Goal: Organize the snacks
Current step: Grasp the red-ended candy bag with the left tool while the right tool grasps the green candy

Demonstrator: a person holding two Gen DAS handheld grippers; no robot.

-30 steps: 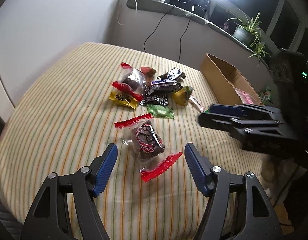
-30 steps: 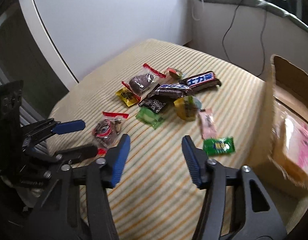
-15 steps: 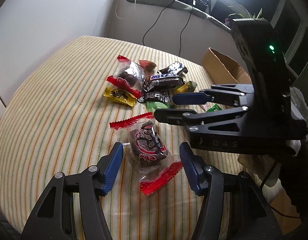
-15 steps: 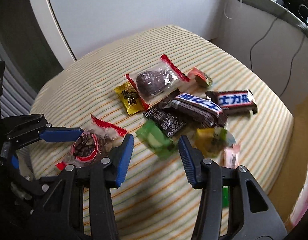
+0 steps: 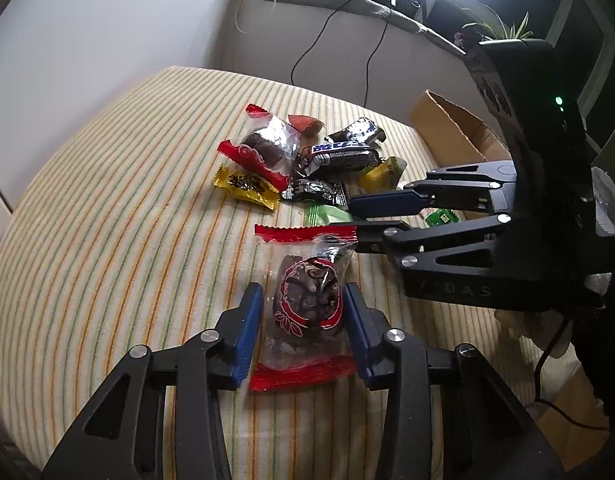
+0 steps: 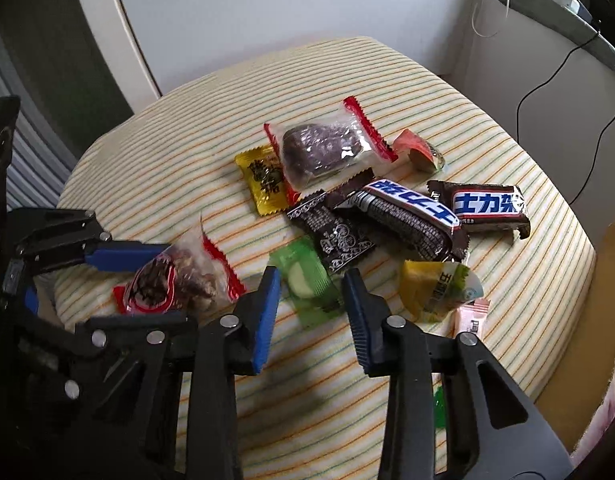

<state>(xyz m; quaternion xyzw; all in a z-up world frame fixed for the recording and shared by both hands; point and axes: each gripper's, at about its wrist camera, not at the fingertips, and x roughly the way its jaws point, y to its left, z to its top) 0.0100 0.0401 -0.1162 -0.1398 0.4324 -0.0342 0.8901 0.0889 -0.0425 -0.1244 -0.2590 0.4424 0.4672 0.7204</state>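
Snacks lie on a round table under a striped cloth (image 5: 107, 240). A clear packet with red ends and a dark snack inside (image 5: 307, 300) sits between the blue pads of my left gripper (image 5: 303, 304). Its jaws are closing and the pads touch the wrapper's sides. The right wrist view shows the same packet (image 6: 175, 280) in the left gripper (image 6: 175, 284). My right gripper (image 6: 311, 284) points down at a green packet (image 6: 307, 284). Its jaws are closing too, one pad on each side of the packet. In the left wrist view the right gripper (image 5: 353, 220) reaches in from the right.
Behind the grippers is a pile: two Snickers bars (image 6: 411, 216), a black packet (image 6: 335, 232), yellow packets (image 6: 263, 180), and another red-ended packet (image 6: 323, 148). A pink packet (image 6: 473, 320) lies near the edge. An open cardboard box (image 5: 451, 128) stands at the table's right.
The left jaws have narrowed onto the red-ended packet, which now sits straight between them. The right gripper has swung in from the right over the pile and narrowed around the green packet.
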